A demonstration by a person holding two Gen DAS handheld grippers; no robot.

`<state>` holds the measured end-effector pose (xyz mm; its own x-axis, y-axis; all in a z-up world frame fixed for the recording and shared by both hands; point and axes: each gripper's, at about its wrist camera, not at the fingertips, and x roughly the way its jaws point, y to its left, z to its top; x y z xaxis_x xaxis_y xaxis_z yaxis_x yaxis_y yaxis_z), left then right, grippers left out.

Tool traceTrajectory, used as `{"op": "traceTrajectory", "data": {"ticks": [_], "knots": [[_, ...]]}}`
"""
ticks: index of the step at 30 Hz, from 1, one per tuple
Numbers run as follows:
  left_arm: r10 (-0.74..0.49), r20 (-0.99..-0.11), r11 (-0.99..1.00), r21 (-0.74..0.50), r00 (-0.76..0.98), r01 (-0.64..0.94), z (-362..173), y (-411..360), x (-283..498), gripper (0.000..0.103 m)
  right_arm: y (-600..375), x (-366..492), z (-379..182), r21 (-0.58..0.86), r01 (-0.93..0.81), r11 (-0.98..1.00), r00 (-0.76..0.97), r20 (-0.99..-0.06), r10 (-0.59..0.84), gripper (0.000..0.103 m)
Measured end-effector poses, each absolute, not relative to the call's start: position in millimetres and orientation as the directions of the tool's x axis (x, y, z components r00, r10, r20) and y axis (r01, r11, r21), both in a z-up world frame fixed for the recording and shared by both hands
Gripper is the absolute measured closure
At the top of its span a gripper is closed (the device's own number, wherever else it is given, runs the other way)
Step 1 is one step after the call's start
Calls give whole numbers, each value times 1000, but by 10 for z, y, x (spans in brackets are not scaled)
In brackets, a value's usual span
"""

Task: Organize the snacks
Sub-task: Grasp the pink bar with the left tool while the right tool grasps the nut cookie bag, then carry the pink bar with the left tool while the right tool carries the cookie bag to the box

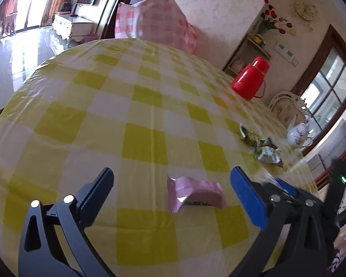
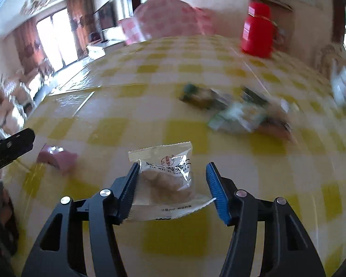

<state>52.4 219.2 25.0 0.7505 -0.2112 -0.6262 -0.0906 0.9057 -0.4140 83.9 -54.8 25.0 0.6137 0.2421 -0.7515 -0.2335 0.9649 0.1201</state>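
Sunlit living-room windows filled the upper left of both views, and a bench (image 1: 131, 106) under yellow-checked cloth took up most of each frame. In the left wrist view our left hand-held gripper (image 1: 171, 185) had its jaws wide apart with a pink snack packet (image 1: 193, 194) lying on the cloth between them at lower centre, untouched; we judged the jaws were spread so as to straddle it before closing. In the right wrist view our right hand-held gripper (image 2: 170, 180) also stood apart, a clear snack packet (image 2: 167, 180) between its fingers; the left finger seemed to touch the wrapper's edge, the right one stood clear, so we could not call it gripped. A loose cluster of green packets (image 2: 237, 113) lay blurred at centre right, probably the pile we were sorting toward. Behind stood a red thermos (image 1: 251, 80) at upper right and a white teapot (image 1: 297, 136) at the right edge.
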Motion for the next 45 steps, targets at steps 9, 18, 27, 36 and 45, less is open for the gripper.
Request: {"op": "traceTrajectory", "data": {"ticks": [9, 18, 27, 36, 45], "knots": [[-139, -744, 957, -271, 654, -105, 186, 1753, 719, 2, -1194, 270, 303, 223, -158, 962, 624, -732, 272, 45], [-7, -817, 1000, -4, 576, 7, 74, 1273, 879, 2, -1231, 154, 345, 244, -172, 954, 630, -718, 297, 45], [-35, -753, 989, 69, 657, 132, 191, 974, 753, 37, -1221, 137, 374, 234, -186, 954, 640, -708, 298, 45], [-97, -746, 979, 47, 659, 198, 246, 617, 609, 37, -1179, 108, 379, 221, -196, 956, 644, -706, 295, 45], [-127, -737, 963, 68, 664, 260, 348, 282, 255, 37, -1162, 52, 404, 218, -210, 953, 652, -695, 303, 45]]}}
